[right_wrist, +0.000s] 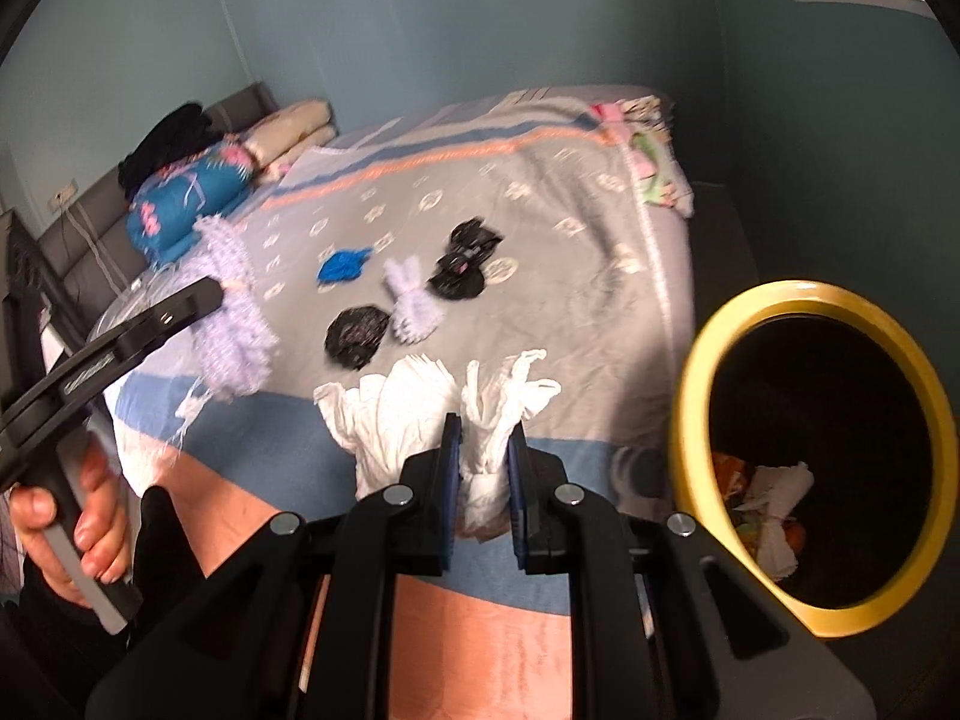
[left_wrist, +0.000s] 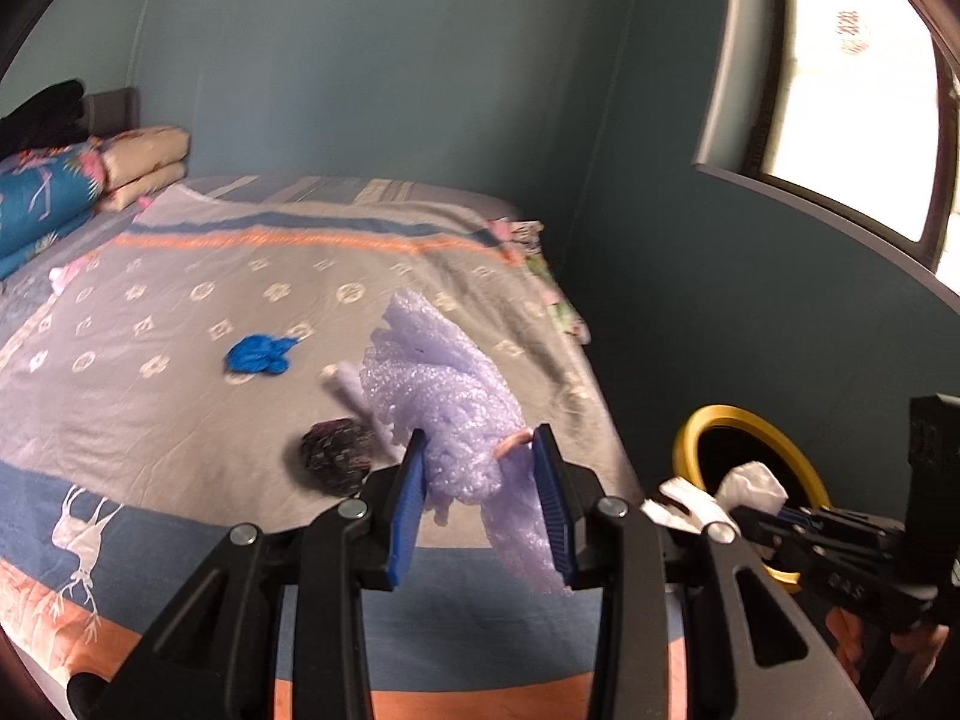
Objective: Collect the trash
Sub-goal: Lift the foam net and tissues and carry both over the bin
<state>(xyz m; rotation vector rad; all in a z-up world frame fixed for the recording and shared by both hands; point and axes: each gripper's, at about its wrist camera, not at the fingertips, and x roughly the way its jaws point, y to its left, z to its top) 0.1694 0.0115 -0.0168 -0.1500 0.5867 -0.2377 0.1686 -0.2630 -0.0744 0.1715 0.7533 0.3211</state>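
**Both grippers loaded, drop into bin pending**

Step in hand: carry-to-bin. The left gripper [left_wrist: 480,468] was clamped on a lilac foam wrap [left_wrist: 444,384], blue pads pressed into its lower bunch, top end sticking up and away over the bed [left_wrist: 180,420]. The right gripper [right_wrist: 485,468] was closed on a white crumpled tissue [right_wrist: 492,414], which fanned out above the pads; a second white wad [right_wrist: 390,414] sat just left of the jaws, and I could not tell if it was part of the same piece.

The yellow-rimmed trash bin [right_wrist: 690,396] stood beside the bed's edge, to the right of both tools, mouth tilted toward the right wrist camera. White paper [right_wrist: 774,510] and some orange scraps already lay inside. In the left wrist view the right gripper's tissue appeared right at the bin rim [left_wrist: 690,438], so that load looked nearly over the opening.

Remaining on the blanket: blue scrap [left_wrist: 258,354], dark crumpled piece [left_wrist: 333,453], another black crumpled piece [right_wrist: 465,261], a small lilac foam piece [right_wrist: 414,306]. All apart from each other, mid-bed.

Judgement: roughly partway through; several items not yet collected. Next move likely calls for swinging the right tool fully over the mouth and releasing, then the left. Foam is light and springy, may cling to the pads or bounce off the rim, so release well inside. Frames blurred, fine detail uncertain.
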